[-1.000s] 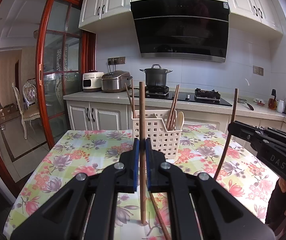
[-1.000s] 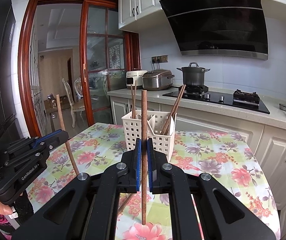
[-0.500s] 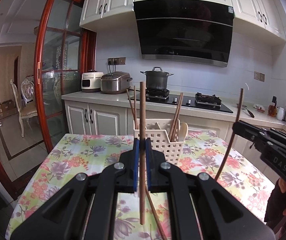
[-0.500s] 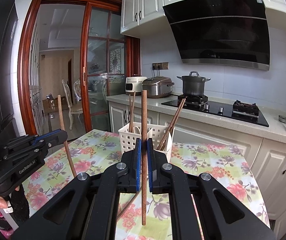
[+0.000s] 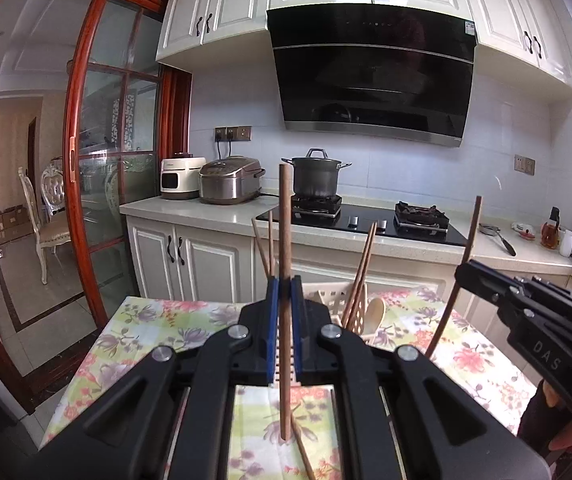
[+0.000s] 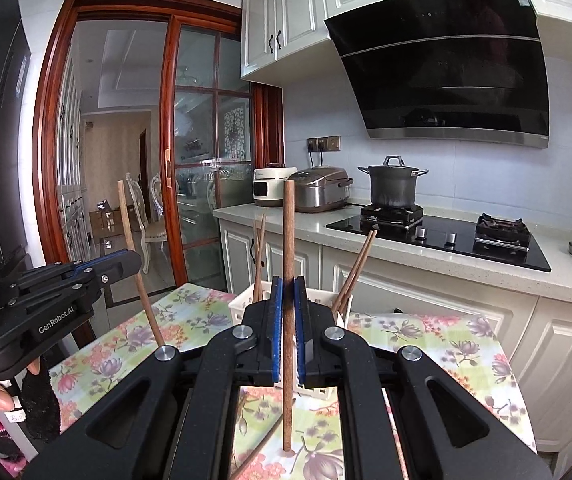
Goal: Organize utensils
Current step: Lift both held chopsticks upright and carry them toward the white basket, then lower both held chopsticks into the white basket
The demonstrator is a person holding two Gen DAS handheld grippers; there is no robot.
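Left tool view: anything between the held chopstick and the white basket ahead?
Nothing stands between them. In the left wrist view the left tool clamps the chopstick upright, and the basket shows just past the fingertips, partly hidden by them.

The chopstick point(image 5: 284, 240) in the left tool point(image 5: 284, 292) is matt brown wood, as is the one point(image 6: 288, 248) in the right tool point(image 6: 288, 292). Both tools are matt black plastic with blue pads point(image 5: 271, 320). The basket point(image 6: 241, 304) is white slotted plastic. A glossy floral cloth covers the desk point(image 5: 157, 320).
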